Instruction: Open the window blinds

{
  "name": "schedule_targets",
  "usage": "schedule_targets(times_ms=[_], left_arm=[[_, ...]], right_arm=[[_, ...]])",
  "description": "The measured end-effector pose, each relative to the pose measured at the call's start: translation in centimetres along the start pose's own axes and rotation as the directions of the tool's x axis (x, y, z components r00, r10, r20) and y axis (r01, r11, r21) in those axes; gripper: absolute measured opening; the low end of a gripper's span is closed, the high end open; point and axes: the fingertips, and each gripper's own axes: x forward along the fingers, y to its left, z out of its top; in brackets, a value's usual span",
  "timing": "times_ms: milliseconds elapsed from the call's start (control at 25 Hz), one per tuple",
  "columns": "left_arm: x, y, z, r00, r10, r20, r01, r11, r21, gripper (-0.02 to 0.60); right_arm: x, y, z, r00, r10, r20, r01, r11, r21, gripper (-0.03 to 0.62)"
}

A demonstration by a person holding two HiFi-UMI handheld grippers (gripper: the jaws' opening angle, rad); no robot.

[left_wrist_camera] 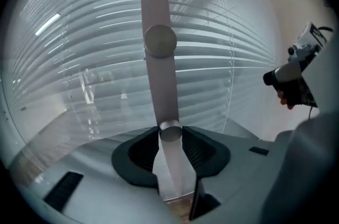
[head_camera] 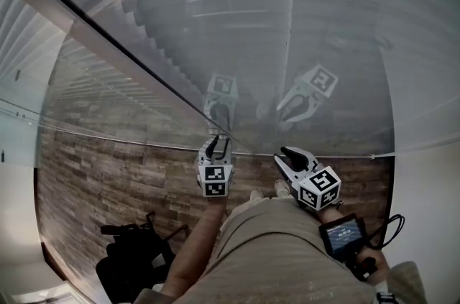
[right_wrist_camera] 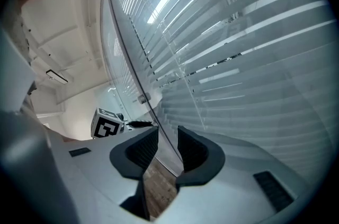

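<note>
A room (which kind, unclear): window blinds (head_camera: 287,22), wood-plank floor (head_camera: 108,173).

Window blinds (head_camera: 323,22), left gripper (head_camera: 218,144) at tilt wand (head_camera: 129,65), right gripper (head_camera: 289,156) beside

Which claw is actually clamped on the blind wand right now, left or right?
The left claw: its jaws pinch the wand from both sides. The right claw stands open, the wand merely passing between its parted jaws.

Wood-plank floor (head_camera: 108,173); black bag-like obj (head_camera: 133,263) sits on it, lower left in head view.
</note>
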Motion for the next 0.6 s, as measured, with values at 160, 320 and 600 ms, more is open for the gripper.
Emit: schedule_targets(times_ms=[160,320,600], left_arm=[[0.15,0.16,-0.06,1.000,0.015,-0.002,-0.015,1.000,0.008,0.144],[0.09,0.22,0.19,1.000,0.001,0.013,0.000,0.999,-0.046,0.140],[-0.03,0.19,0.03,0.997,-0.065,0.035,0.071,0.974,-0.217,0.137]], right_arm=[[0.01,-0.50,-0.06,1.000,-0.010,0.000,0.010,1.000,0.012,0.120],[0.15,-0.55,-0.10,1.000,-0.010,-0.005,0.010,1.000,0.012,0.120],[0.23,-0.37,-0.05,1.000,-0.002,-0.011,0.002,1.000,0.006,0.120]])
